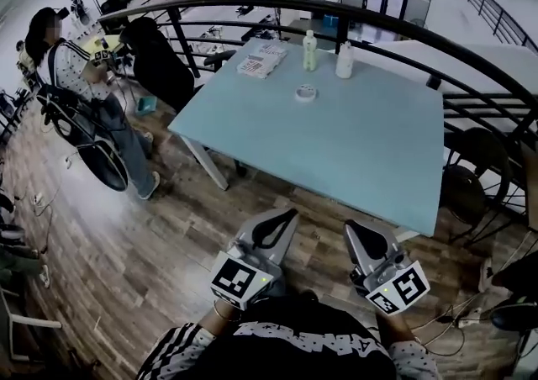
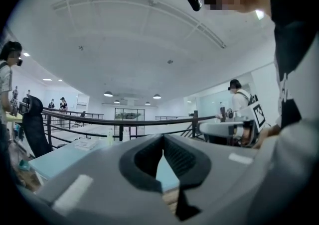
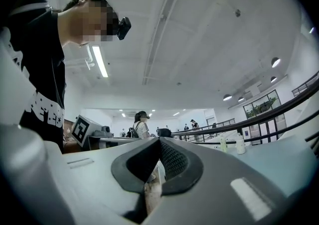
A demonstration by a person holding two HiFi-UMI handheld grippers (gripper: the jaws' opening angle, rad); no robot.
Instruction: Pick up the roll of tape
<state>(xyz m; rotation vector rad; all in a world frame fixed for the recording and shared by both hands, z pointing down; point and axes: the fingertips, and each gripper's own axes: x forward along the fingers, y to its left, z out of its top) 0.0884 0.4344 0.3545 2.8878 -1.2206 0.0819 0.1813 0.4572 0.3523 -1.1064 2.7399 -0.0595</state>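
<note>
A small white roll of tape [image 1: 306, 93] lies flat on the far half of the light blue table [image 1: 336, 151], just in front of two bottles. Both grippers hang low before the table's near edge, well short of the tape. My left gripper [image 1: 289, 214] points toward the table; in the left gripper view its jaws [image 2: 163, 138] meet at the tips with nothing between them. To its right, my right gripper [image 1: 352, 226] is shut and empty too, its tips [image 3: 159, 140] touching. The tape cannot be made out in either gripper view.
A pale green bottle [image 1: 310, 50] and a white bottle [image 1: 344, 60] stand behind the tape, with a stack of papers [image 1: 261, 60] to their left. A curved black railing [image 1: 395, 21] runs behind the table. A person [image 1: 71, 76] and a black chair [image 1: 158, 59] are at the left; another chair [image 1: 471, 176] stands at the right.
</note>
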